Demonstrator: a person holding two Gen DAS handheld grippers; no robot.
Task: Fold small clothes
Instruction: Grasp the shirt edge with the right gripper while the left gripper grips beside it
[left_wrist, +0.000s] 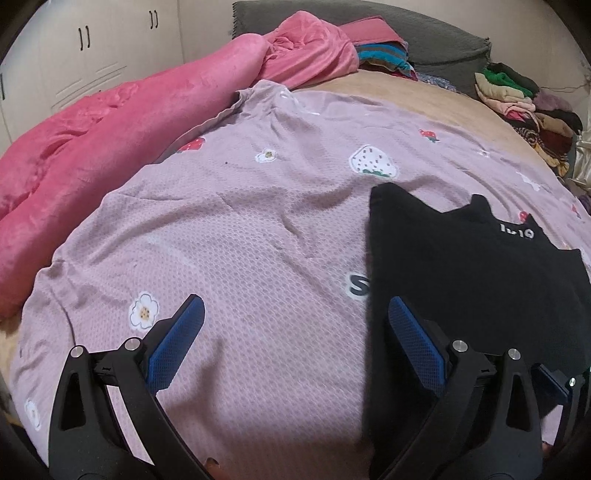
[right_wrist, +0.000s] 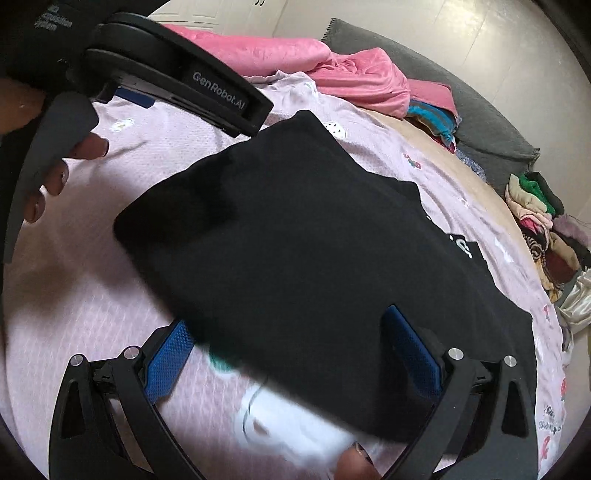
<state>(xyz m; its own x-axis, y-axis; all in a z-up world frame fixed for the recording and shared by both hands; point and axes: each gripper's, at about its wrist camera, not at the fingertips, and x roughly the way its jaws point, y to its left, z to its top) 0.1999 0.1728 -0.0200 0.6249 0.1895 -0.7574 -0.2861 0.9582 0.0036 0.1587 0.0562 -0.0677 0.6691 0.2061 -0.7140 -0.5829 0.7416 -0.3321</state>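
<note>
Bed surface: lilac bedspread (left_wrist: 240, 229) printed with flowers and strawberries covers most of the bed, lightly creased; a tan sheet (left_wrist: 399, 92) shows past its far edge.
Far left: pale cupboard doors (left_wrist: 85, 40) with dark handles stand behind the bed.
Left of bed: a pink plush blanket (left_wrist: 110, 122) lies bunched in a long roll along the bedspread's left edge, reaching toward the headboard end.
Left gripper (left_wrist: 295, 334): blue-padded fingers (left_wrist: 177, 343) stand wide apart above bare bedspread, holding nothing; the right finger sits just beside the left edge of the black garment. In the right wrist view its black body, marked GenRobot.AI, hangs over the top left of the bedspread, with the person's left hand (right_wrist: 55, 173) wrapped around the handle.
Centre right: black garment (left_wrist: 480, 280) lies flat on the bedspread as a folded, roughly rectangular shape, with white lettering near its far end; in the right wrist view it fills the middle of the frame.
Right gripper (right_wrist: 288, 356): blue pads spread wide, nothing pinched; the right finger (right_wrist: 413, 354) is over the garment's near corner, the left one over bedspread. Whether it touches the cloth cannot be told.
Back: a grey cushion or headboard cover (left_wrist: 436, 33) runs along the far end, with striped folded cloth (left_wrist: 384, 55) before it.
Far right: a heap of mixed clothes (left_wrist: 524, 107) sits at the bed's edge, well apart from the garment.
</note>
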